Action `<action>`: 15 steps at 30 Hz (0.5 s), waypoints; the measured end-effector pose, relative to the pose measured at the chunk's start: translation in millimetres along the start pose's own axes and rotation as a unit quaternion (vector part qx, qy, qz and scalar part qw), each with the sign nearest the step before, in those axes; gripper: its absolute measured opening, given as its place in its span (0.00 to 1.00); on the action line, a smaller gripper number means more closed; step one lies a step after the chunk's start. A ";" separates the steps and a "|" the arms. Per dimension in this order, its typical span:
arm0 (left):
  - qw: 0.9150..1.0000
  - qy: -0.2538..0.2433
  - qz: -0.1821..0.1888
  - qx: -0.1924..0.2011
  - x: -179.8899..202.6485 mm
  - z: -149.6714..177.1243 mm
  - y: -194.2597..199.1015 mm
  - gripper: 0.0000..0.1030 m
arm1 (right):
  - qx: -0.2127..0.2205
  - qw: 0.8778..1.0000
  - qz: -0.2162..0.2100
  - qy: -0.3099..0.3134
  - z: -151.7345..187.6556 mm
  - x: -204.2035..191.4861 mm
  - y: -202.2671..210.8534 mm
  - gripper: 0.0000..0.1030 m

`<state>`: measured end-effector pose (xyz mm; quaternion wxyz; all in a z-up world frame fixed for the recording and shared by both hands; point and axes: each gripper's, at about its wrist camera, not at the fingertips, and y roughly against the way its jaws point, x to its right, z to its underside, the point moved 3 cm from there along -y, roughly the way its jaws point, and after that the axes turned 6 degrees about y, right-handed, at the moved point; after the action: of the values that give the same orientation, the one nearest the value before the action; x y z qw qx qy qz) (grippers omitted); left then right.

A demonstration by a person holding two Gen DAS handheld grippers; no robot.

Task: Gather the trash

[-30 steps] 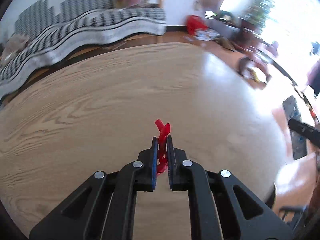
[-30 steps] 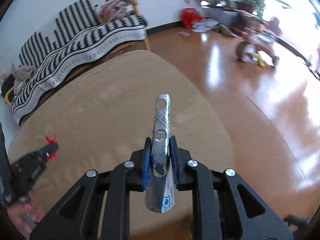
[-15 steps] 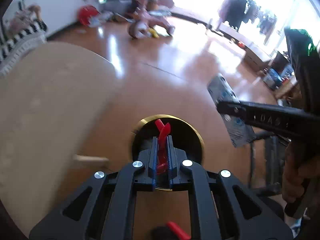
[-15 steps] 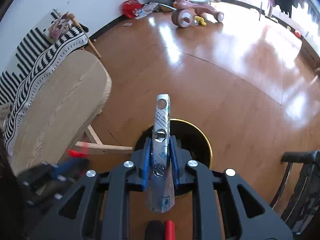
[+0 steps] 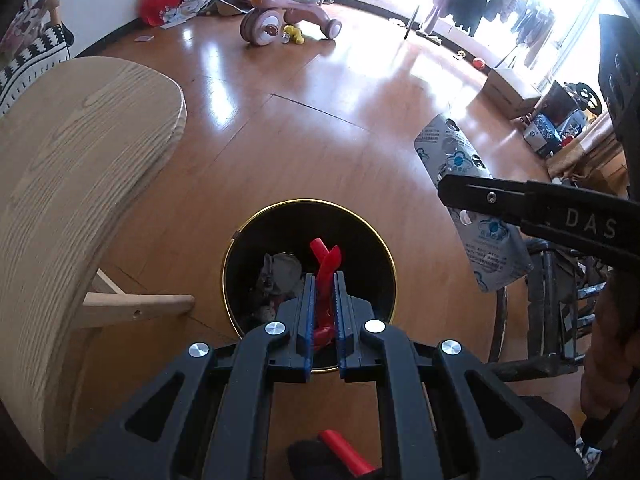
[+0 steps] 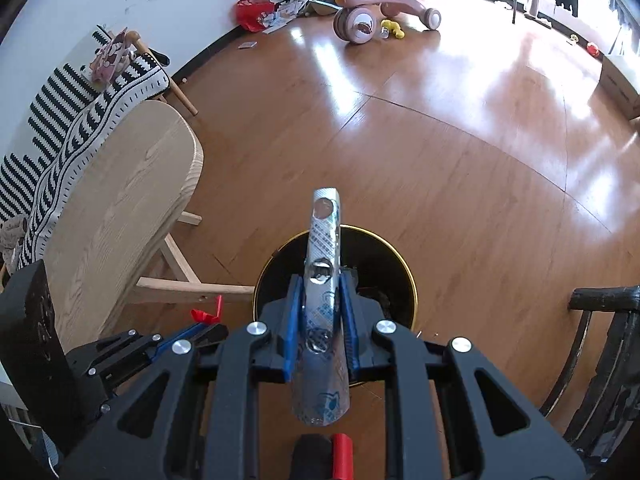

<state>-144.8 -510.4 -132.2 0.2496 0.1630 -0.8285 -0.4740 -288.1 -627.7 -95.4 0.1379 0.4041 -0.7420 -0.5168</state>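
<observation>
My left gripper (image 5: 323, 276) is shut on a twisted red plastic scrap (image 5: 326, 264) and holds it right over the black, gold-rimmed trash bin (image 5: 240, 232) on the floor. Crumpled trash (image 5: 280, 272) lies inside the bin. My right gripper (image 6: 320, 280) is shut on a flat silver foil pouch (image 6: 325, 248) and hovers above the same bin (image 6: 400, 264). The pouch also shows at the right of the left wrist view (image 5: 460, 160), and the red scrap shows at the left of the right wrist view (image 6: 208, 314).
A round light-wood table (image 5: 72, 168) with a wooden leg (image 5: 136, 308) stands left of the bin. A dark metal chair (image 6: 600, 340) is to the right. A pink toddler trike (image 5: 288, 12) and a striped sofa (image 6: 60, 128) stand farther off on the wooden floor.
Both grippers have swung off the tabletop to the right and down. They now hang over the floor bin, still holding the red scrap and the foil pouch.
</observation>
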 end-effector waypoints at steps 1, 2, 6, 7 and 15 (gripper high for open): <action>1.000 0.002 0.000 -0.001 1.0 -0.6 -1.8 0.07 | -0.001 1.000 0.000 0.001 0.7 -0.1 -1.3 0.19; 1.000 0.003 0.000 -0.002 -0.2 -0.8 -3.2 0.07 | -0.002 1.000 0.000 0.001 -1.0 -0.5 -2.4 0.19; 1.000 0.002 0.002 -0.003 4.3 -1.1 -7.8 0.07 | -0.004 1.000 0.001 0.003 -3.7 -2.2 -4.3 0.22; 1.000 0.003 0.003 -0.001 3.8 -1.7 -8.0 0.07 | -0.005 1.000 0.002 0.004 -4.5 -2.9 -5.2 0.23; 0.999 0.033 0.001 0.014 -12.9 -2.3 -4.4 0.65 | 0.009 1.000 0.011 -0.004 -10.1 -1.0 2.4 0.56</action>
<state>-132.7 -507.7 -138.3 0.2751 0.1814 -0.8265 -0.4564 -282.3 -633.2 -88.7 0.1371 0.3948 -0.7519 -0.5099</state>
